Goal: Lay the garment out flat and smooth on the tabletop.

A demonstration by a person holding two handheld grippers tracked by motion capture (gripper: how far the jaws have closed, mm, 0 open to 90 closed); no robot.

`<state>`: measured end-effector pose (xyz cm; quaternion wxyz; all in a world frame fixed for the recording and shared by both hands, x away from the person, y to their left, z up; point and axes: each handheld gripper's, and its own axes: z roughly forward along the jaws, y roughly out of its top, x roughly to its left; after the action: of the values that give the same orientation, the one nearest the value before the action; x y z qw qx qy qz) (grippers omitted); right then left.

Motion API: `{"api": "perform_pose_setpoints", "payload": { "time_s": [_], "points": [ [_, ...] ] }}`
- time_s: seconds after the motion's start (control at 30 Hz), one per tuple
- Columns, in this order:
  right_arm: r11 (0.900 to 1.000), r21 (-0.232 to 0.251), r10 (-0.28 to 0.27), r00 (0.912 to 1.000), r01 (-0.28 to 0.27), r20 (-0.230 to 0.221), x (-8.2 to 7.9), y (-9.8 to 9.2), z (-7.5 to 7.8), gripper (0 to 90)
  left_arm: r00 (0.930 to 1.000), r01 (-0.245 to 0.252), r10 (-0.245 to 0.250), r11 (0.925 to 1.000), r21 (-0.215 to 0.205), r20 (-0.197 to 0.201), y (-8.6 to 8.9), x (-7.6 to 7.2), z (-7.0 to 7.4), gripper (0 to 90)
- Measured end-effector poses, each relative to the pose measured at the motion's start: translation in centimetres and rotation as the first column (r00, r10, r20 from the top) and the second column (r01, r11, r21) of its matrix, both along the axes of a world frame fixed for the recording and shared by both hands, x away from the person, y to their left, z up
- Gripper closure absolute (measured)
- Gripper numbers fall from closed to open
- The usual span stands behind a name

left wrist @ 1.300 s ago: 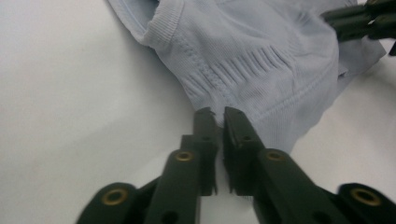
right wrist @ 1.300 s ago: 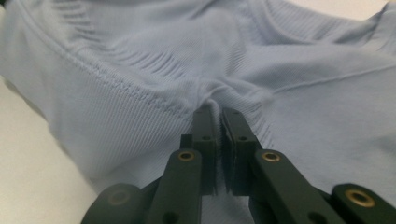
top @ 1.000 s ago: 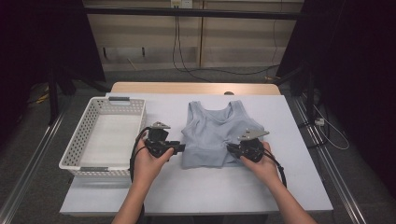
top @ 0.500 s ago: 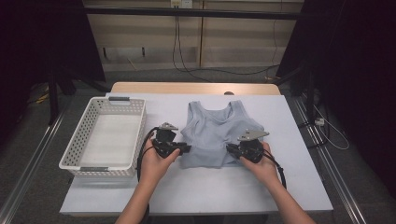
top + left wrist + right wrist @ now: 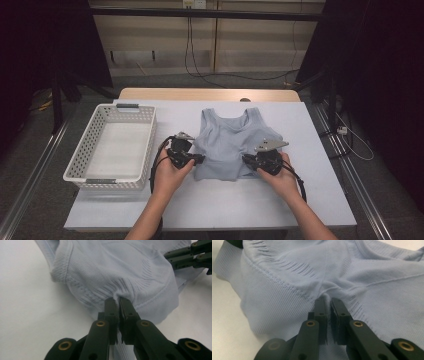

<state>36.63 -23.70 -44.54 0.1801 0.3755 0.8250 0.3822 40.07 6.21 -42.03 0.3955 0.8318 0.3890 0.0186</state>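
Because the white basket stands empty at 9 o'clock of the pale blue tank top, the garment looks set to be folded before going in. The left claw has just been closing and now pinches a tuck of ribbed cloth at the left side; the right claw clamps the opposite side likewise. The top lies flat mid-surface, long axis running 12 to 6, straps toward 12, hem toward the person.
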Motion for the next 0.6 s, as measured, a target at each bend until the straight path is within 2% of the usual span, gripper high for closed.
{"api": "perform_pose_setpoints", "payload": {
  "time_s": [0.13,0.23,0.4,0.43,0.5,0.6],
  "points": [
    [1.000,0.012,-0.003,0.9999,0.003,0.011,0.0,-0.2,0.3,84.8,0.9998,-0.018,0.018,0.9994,-0.029,0.002,0.8,0.2,0.5,85.9],
    [1.000,0.011,-0.002,0.9999,0.002,0.014,0.0,0.0,0.3,84.8,0.9995,-0.029,0.029,0.9991,-0.030,0.007,1.1,0.4,0.6,85.9],
    [1.000,-0.003,0.008,0.9999,-0.008,0.011,0.0,0.3,0.1,84.5,0.9990,-0.043,0.043,0.9990,-0.008,-0.009,1.1,0.9,-0.3,85.9],
    [1.000,-0.002,0.008,0.9999,-0.008,0.006,0.0,0.3,0.0,84.2,0.9980,-0.063,0.063,0.9980,-0.003,-0.007,1.0,1.0,-0.5,85.9],
    [1.000,-0.005,0.012,0.9999,-0.012,0.002,0.0,0.4,-0.1,83.0,0.9983,-0.051,0.051,0.9987,-0.005,-0.028,1.2,1.2,-0.8,85.9],
    [1.000,-0.015,0.014,0.9999,-0.014,-0.003,0.0,0.6,-0.3,81.6,0.9971,-0.065,0.065,0.9979,0.000,-0.041,1.2,1.4,-1.3,85.9]
  ]
}}
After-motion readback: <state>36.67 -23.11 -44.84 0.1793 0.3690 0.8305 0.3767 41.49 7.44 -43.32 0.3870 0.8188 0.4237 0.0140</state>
